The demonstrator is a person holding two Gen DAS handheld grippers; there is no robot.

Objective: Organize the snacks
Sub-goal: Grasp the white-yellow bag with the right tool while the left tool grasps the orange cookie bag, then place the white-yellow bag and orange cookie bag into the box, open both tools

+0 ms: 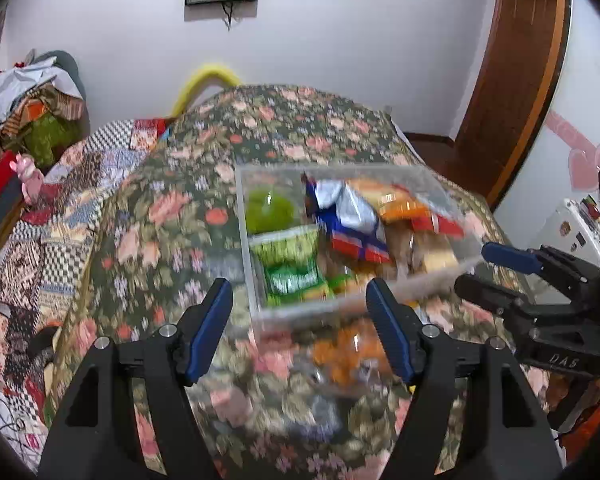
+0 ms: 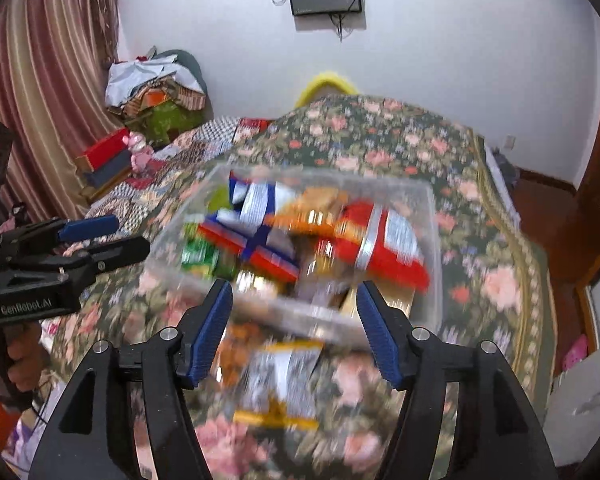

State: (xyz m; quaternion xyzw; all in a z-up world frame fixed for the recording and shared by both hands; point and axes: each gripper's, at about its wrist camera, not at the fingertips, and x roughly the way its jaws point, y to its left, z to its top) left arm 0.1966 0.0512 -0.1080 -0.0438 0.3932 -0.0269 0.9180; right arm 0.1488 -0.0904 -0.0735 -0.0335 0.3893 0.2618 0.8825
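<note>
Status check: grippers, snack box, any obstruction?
Left gripper open, empty. Right gripper open, empty. Box full; packets loose before it.

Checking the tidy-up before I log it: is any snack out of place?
Yes. One packet with yellow edges lies on the floral cloth just outside the clear box's near wall, below the right gripper, while the other snacks sit inside. Blur hides its label.

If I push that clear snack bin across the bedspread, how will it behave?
The clear bin looks rigid and well filled with packets, so probably heavy enough not to tip. The soft floral bedspread would likely drag and bunch rather than let it glide.
</note>
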